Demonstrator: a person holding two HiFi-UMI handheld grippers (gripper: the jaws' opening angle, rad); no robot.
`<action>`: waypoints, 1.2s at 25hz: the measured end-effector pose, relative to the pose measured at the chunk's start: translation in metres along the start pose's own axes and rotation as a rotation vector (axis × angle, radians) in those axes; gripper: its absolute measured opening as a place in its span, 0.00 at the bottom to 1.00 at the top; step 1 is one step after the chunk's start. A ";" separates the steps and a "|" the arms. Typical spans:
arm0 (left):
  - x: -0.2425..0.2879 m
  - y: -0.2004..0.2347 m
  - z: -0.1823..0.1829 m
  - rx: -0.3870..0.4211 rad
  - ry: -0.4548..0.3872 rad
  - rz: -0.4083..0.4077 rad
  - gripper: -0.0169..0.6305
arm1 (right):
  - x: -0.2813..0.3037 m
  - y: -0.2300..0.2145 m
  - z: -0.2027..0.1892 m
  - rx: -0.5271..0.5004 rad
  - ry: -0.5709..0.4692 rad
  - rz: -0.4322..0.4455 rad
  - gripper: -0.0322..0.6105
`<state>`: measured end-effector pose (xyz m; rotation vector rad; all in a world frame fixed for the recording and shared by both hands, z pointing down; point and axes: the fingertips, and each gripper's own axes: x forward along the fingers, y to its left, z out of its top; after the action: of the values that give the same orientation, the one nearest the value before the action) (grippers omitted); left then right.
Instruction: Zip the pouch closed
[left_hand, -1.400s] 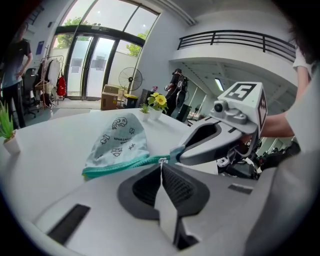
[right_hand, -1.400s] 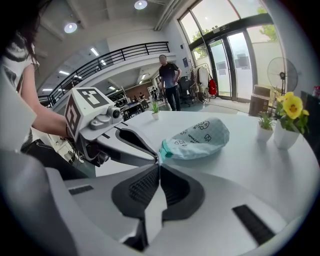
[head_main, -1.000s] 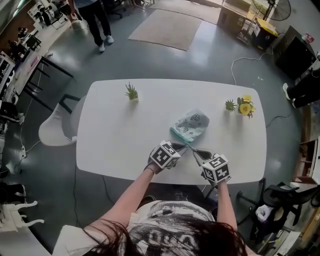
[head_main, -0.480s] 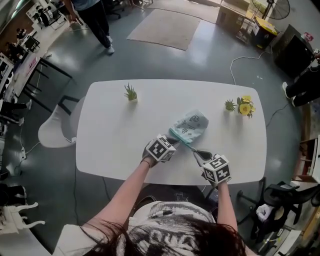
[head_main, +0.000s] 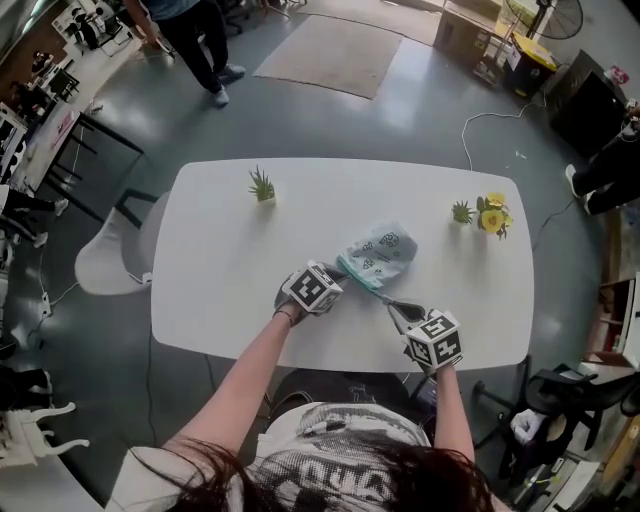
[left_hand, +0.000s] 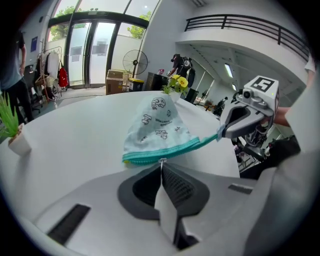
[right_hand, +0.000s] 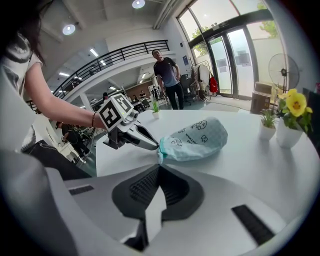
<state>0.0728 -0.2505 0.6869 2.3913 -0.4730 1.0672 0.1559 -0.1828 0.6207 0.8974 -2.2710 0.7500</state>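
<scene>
A pale blue printed pouch (head_main: 380, 250) lies on the white table (head_main: 230, 260), its teal zipper edge (left_hand: 165, 151) stretched taut between both grippers. My left gripper (head_main: 337, 271) is shut on the small metal zipper pull (left_hand: 161, 161) at the left end of that edge. My right gripper (head_main: 392, 303) is shut on the pouch's right end, where a teal strip (left_hand: 212, 140) runs into its tips. In the right gripper view the pouch (right_hand: 197, 137) bulges behind the left gripper (right_hand: 156, 146), and my own right gripper (right_hand: 159, 164) has its jaws together.
A small green plant (head_main: 262, 185) stands at the table's far left. A vase of yellow flowers (head_main: 491, 214) and a second little plant (head_main: 460, 210) stand at the far right. A white chair (head_main: 110, 255) sits left of the table; a person (head_main: 200, 45) walks beyond.
My left gripper has moved up and to the left along the zipper edge, away from the right gripper. The right gripper has stayed put. The pouch shifted slightly.
</scene>
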 end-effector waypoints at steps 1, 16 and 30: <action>-0.002 0.005 -0.002 -0.010 0.004 0.007 0.05 | -0.001 -0.001 0.000 0.003 -0.002 -0.001 0.05; -0.007 0.046 -0.006 -0.046 0.046 0.123 0.05 | 0.004 -0.005 -0.007 0.007 0.017 -0.017 0.05; -0.050 0.027 0.003 -0.113 -0.150 0.140 0.25 | 0.005 -0.010 -0.014 0.049 -0.003 -0.124 0.18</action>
<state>0.0298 -0.2688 0.6550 2.3755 -0.7428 0.8962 0.1641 -0.1818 0.6365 1.0523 -2.1848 0.7525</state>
